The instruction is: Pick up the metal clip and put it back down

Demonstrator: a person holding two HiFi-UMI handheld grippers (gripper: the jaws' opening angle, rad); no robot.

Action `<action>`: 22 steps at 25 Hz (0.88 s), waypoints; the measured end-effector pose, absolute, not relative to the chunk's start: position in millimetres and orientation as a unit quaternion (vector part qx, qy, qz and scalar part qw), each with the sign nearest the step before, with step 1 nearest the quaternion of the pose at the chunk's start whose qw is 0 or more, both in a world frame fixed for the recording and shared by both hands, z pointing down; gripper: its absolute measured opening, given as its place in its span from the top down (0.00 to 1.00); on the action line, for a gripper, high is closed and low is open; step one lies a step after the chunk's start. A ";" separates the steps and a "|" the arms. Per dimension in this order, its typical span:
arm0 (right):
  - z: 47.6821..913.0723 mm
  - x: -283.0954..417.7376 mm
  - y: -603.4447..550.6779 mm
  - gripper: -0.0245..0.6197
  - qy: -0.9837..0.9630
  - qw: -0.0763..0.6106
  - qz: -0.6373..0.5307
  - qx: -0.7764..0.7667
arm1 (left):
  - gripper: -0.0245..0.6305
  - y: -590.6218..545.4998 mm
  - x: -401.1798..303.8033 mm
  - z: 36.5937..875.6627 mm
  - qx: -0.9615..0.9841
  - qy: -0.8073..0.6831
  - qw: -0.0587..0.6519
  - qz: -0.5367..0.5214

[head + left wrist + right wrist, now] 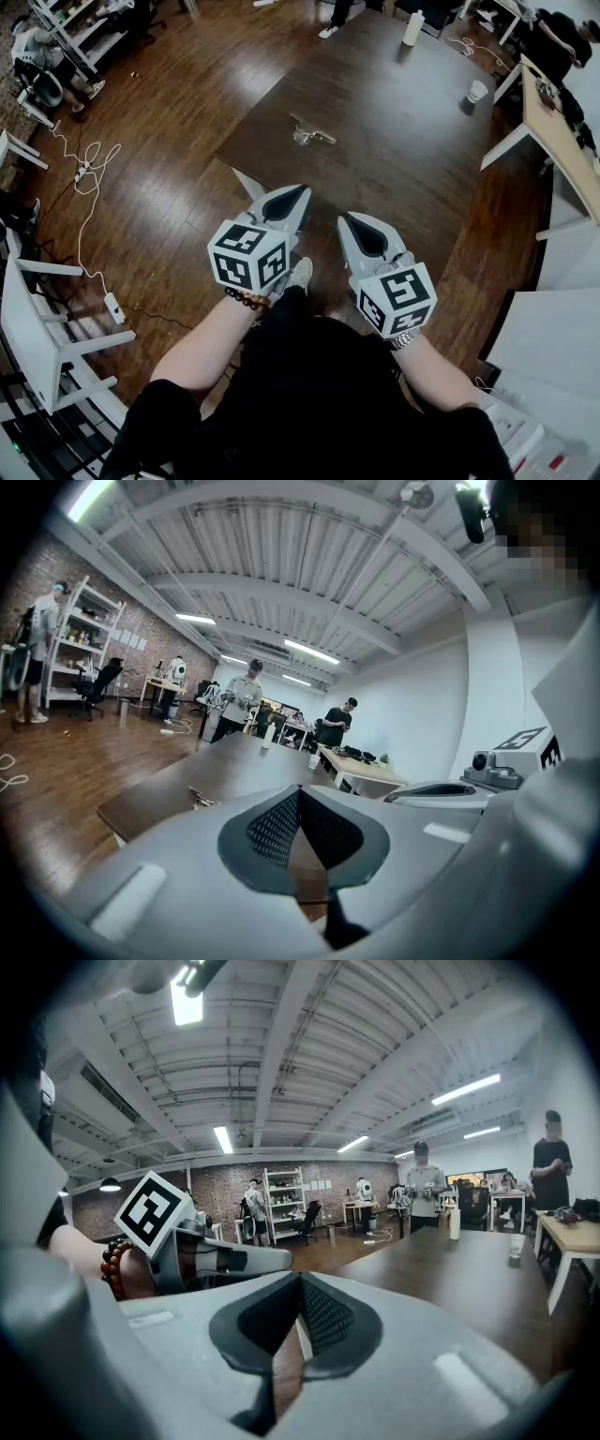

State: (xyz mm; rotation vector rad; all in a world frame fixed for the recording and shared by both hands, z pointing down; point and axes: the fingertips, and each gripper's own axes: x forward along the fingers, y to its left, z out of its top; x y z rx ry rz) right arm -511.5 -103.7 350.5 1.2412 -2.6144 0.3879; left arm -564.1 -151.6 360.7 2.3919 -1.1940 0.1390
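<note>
Both claws hang close to the body, the left gripper (301, 191) and the right gripper (346, 218) each pinched together on nothing. So imo: reach out and spread one claw before dropping onto it. The metal clip (310, 134) lies well ahead on the desk (403, 150), a little in from its near left corner. It's small, shiny silver, with its arms splayed.

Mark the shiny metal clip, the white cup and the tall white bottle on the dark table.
shiny metal clip (308, 134), head view, its middle.
white cup (477, 91), head view, its side wall.
tall white bottle (413, 28), head view, its body.
</note>
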 end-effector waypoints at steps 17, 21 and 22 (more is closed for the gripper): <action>409.5 -534.7 -270.3 0.97 -0.865 0.154 0.192 0.438 | 0.80 -334.5 -594.2 482.4 0.774 -0.414 0.478 0.011; 432.8 -530.5 -298.0 0.97 -0.857 0.161 0.208 0.444 | 0.78 -362.8 -592.2 528.4 0.720 -0.407 0.561 -0.017; 437.2 -530.7 -303.1 0.97 -0.854 0.163 0.212 0.446 | 0.78 -369.2 -593.7 536.9 0.707 -0.407 0.577 -0.023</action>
